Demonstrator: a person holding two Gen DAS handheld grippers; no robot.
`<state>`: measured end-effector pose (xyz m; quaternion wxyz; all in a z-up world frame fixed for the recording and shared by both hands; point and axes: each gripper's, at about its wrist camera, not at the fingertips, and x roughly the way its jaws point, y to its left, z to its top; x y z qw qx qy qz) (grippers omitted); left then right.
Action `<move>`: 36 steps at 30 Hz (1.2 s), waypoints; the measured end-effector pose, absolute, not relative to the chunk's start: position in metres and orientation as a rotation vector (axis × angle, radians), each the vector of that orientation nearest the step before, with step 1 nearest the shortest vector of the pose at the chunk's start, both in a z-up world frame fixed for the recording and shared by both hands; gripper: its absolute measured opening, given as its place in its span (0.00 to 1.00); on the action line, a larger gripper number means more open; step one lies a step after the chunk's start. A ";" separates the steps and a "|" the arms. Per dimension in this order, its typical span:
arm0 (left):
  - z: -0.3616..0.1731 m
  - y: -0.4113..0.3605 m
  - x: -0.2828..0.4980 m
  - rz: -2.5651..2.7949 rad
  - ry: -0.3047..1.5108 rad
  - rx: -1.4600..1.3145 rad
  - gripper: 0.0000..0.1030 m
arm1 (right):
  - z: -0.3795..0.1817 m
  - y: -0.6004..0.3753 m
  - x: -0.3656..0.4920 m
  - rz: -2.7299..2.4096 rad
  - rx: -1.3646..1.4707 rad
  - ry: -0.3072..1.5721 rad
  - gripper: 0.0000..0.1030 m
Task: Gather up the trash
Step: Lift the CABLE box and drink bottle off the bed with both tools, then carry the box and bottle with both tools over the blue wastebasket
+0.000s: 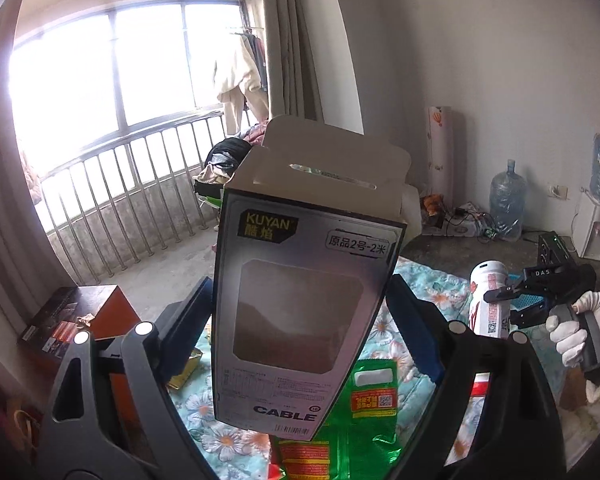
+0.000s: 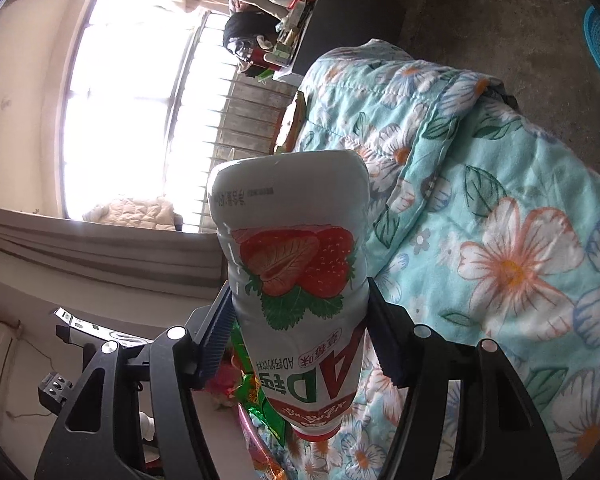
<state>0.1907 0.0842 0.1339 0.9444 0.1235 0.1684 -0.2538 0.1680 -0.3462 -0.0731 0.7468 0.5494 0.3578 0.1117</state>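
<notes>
Between the fingers of the left hand-held gripper (image 1: 300, 320) stands a cable box (image 1: 300, 300), grey with a clear window, its top flap open and its printed foot hanging below the fingertips; the blue pads sit against both its long edges, so the box is grasped, though the contact itself is partly hidden behind the box's sides. Behind the box, much of a green foil wrapper (image 1: 364, 420) is covered, and only its lower part and white handle slot show on the floral quilt (image 1: 428, 284). A gold packet (image 1: 186, 372) peeks out at the box's left edge, mostly cut off by the left finger.

Off to the right in the same view, a white-gloved hand (image 1: 576, 332) carries the right hand-held gripper (image 1: 500, 304), small and distant, with a strawberry drink bottle (image 1: 488, 300) in its jaws. From the right wrist view, the right hand-held gripper (image 2: 300, 336) clamps that bottle (image 2: 296, 280) at its waist, cap end towards the camera and base pointing away, lifted clear of the quilt (image 2: 500, 240). The bottle's cap is cut short by the bottle's own body and hard to read. Green and red wrappers (image 2: 256, 396) below it are largely hidden by the left finger
</notes>
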 end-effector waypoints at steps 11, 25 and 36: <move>0.144 0.039 0.171 -0.631 0.330 0.206 0.80 | -0.046 -0.389 0.100 0.231 1.198 0.642 0.59; 0.140 -0.072 0.171 -0.800 0.368 0.201 0.80 | -0.032 -0.455 0.042 0.174 1.242 0.468 0.59; 0.119 -0.243 0.182 -1.008 0.432 0.223 0.80 | -0.031 -0.570 -0.025 -0.089 1.220 0.318 0.59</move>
